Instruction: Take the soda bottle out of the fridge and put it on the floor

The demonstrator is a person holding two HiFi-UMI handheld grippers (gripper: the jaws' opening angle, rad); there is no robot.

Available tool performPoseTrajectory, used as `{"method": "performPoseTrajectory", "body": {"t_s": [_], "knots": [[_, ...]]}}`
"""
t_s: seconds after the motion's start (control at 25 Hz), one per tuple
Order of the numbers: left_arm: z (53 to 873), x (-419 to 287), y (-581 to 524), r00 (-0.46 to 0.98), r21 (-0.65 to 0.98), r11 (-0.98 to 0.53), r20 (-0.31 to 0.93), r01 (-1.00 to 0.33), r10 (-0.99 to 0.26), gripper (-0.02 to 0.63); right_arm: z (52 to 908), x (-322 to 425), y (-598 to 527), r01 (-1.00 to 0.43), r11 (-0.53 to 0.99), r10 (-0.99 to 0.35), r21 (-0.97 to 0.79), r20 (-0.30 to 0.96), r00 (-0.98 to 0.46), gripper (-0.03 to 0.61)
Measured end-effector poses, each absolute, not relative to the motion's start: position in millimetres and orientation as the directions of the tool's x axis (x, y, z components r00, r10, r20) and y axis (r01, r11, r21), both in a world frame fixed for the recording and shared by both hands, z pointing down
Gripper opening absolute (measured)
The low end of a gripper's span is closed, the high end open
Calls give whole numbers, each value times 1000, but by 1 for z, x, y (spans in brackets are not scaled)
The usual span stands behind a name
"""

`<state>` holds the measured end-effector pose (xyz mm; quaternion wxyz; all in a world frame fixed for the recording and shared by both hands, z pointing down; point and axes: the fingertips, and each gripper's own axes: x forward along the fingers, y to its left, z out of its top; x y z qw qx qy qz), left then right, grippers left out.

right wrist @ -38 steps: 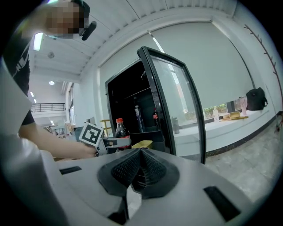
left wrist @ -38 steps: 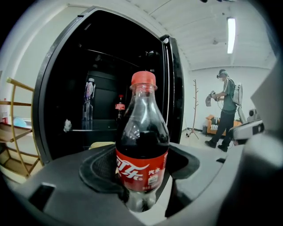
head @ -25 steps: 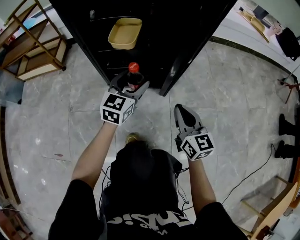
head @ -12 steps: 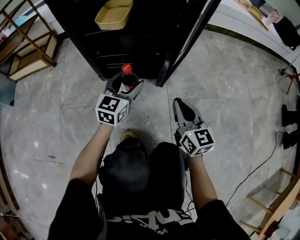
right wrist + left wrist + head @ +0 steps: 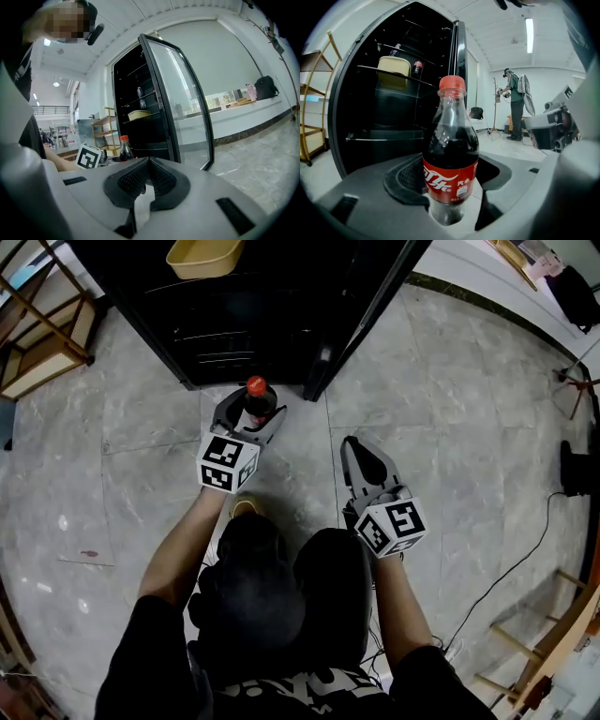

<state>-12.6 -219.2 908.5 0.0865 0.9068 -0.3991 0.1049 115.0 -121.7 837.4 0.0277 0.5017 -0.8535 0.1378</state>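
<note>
Left claw (image 5: pixel 251 414) clamped on upright red-capped plastic cola bottle (image 5: pixel 259 399), before open black fridge (image 5: pixel 262 310), over grey marble floor (image 5: pixel 450 409), right claw (image 5: pixel 359 452) closed, empty.

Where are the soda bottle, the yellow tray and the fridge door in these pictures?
Soda bottle (image 5: pixel 450 180): left gripper view, on its red label.
Yellow tray (image 5: pixel 202 254): head view, on its bare inside.
Fridge door (image 5: pixel 185 103): right gripper view, on the glass pane.

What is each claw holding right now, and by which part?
Left claw grips the soda bottle by its lower body, around the red label. Right claw is shut and holds nothing.
</note>
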Motion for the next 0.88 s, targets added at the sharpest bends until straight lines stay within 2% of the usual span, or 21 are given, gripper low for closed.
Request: {"method": "performPoseTrajectory", "body": {"t_s": [0.48, 0.88], "knots": [[1018, -8, -214, 655, 96, -666, 327, -740, -681, 311, 897, 104, -134, -844, 487, -817, -225, 226, -531, 23], [1061, 2, -216, 652, 95, -662, 326, -743, -685, 313, 927, 116, -133, -858, 450, -824, -249, 255, -506, 23]]}}
